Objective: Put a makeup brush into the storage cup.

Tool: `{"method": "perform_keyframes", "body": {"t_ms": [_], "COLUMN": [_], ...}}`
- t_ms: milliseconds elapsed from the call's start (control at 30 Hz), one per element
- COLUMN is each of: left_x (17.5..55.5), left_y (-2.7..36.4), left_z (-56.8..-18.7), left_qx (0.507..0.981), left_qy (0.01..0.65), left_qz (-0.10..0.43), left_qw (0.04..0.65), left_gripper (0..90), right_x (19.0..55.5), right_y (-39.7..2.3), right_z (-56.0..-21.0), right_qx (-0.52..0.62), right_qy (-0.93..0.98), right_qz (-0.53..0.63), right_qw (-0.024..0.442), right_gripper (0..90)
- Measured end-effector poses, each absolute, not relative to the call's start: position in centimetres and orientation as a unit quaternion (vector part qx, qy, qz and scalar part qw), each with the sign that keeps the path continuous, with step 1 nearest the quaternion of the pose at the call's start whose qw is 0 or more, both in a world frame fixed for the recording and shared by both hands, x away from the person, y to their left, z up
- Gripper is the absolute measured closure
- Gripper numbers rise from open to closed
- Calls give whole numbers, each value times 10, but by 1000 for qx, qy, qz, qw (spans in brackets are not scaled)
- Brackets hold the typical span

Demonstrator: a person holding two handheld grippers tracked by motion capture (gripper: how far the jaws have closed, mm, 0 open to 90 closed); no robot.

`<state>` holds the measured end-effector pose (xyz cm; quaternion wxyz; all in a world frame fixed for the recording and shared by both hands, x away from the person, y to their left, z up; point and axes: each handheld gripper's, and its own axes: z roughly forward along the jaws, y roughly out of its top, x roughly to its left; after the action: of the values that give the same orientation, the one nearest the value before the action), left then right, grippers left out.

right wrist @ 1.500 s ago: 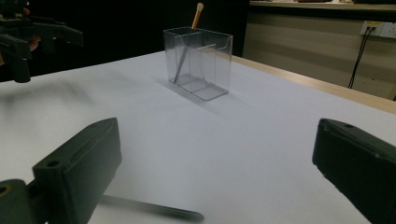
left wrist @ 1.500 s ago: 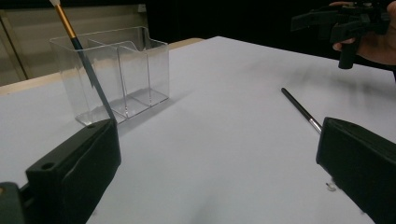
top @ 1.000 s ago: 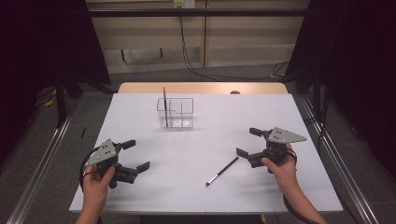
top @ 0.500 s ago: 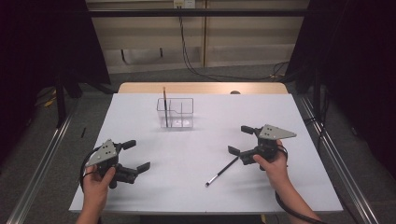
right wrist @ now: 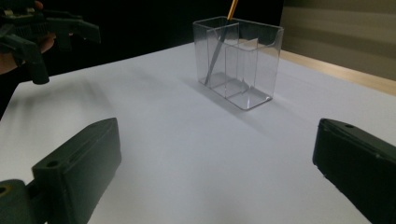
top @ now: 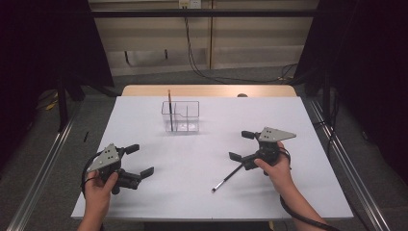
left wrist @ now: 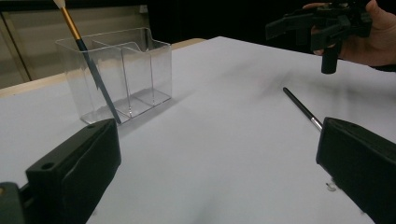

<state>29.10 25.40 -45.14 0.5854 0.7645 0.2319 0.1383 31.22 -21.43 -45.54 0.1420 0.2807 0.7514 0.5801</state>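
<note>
**Two grippers spread wide, one brush loose on the surface**

Two grippers were in your hands, both released. Your left gripper (top: 136, 160) hovered over the near left part of the white surface (top: 202, 192), jaws spread apart with nothing between them; the left gripper view showed bare surface in the gap. Your right gripper (top: 242, 145) was over the right half of the surface, jaws likewise wide apart and holding nothing. In the left gripper view it appeared at the upper right (left wrist: 299, 25), lifted clear of the surface, with your hand (left wrist: 373, 32) wrapped round its grip.

Loose brush (top: 227, 177): thin, dark handle, pale metal tip. It lay flat on the surface, slanted, its upper end right under the near jaw of your right gripper and its tip pointing toward your edge of the surface. Whether the jaw touched it, you could not tell from the high view. The left gripper view showed it (left wrist: 301, 108) lying on the surface, below and apart from the right gripper.

Clear holder (top: 181, 117): a divided box, upright, toward the far side, well apart from both grippers. A second brush (top: 170, 108) stood in its left compartment, leaning, orange upper handle sticking above the rim. The right gripper view showed the same holder (right wrist: 243, 60) ahead between its jaws, far off.
</note>
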Motion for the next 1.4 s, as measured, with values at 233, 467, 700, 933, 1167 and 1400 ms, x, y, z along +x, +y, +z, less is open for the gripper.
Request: {"method": "perform_keyframes", "body": {"t_ms": [233,467,700,933,1167,1400], "left_x": [291,291,291,291,292,292], "left_y": [254,253,252,252,253,252], "left_z": [-452,-452,-452,-452,-452,-453], "left_qx": [766,766,766,767,768,769], "left_qy": [231,231,231,231,230,229], "left_qz": [138,138,137,135,136,135], "left_qw": [584,584,584,584,582,582], "left_gripper": [0,0,0,0,0,0], "right_x": [317,322,328,333,338,339], "right_y": [-211,-211,-211,-209,-205,-198], "right_z": [-450,-448,-447,-445,-442,-441], "right_qx": [276,277,279,288,281,253], "right_qy": [785,814,841,862,882,908], "right_qz": [541,499,454,410,372,330], "right_qw": [127,107,89,76,67,57], "right_gripper": [6,6,6,8,11,17]}}
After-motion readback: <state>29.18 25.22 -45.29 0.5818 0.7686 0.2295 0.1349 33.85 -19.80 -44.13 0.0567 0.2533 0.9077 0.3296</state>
